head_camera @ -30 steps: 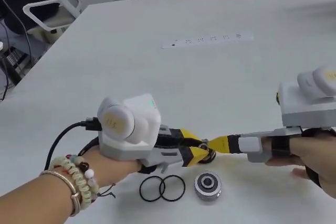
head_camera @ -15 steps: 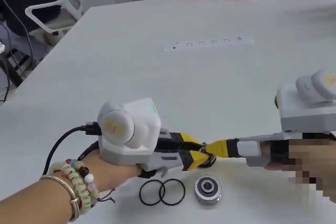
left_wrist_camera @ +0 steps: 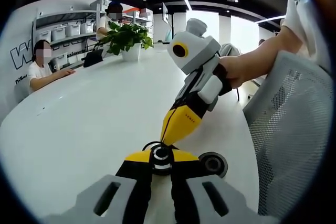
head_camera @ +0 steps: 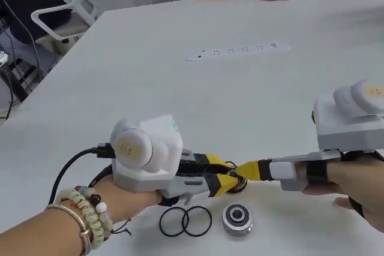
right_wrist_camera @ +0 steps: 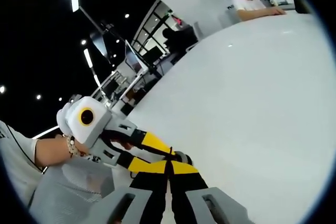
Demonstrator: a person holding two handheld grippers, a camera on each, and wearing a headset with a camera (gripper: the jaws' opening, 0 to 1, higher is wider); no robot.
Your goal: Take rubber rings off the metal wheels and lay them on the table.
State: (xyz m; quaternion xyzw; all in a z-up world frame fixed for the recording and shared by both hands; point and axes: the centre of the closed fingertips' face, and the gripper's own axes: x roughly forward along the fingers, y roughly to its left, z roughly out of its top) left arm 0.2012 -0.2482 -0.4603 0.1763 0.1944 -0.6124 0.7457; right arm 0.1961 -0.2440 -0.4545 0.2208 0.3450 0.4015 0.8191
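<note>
Ring being peeled from a clamped wheel

The left gripper's (head_camera: pixel 223 179) jaws are closed on a metal wheel (left_wrist_camera: pixel 161 159) held just above the table (head_camera: pixel 210 100), and the right gripper's (right_wrist_camera: pixel 168 167) jaws are seen pressed together at the wheel's rim, apparently nipping its black rubber ring (left_wrist_camera: pixel 155 145). To do the step well, the wheel is best kept firmly clamped and steady while the ring is drawn outward and rolled over the rim along the wheel's axis, rather than yanked sideways, so that it is neither snapped back nor flung. Below the grippers, two freed rings (head_camera: pixel 185 220) are laid touching each other, with a bare wheel (head_camera: pixel 237 216) just beside them; room for the next ring is left near them.
</note>
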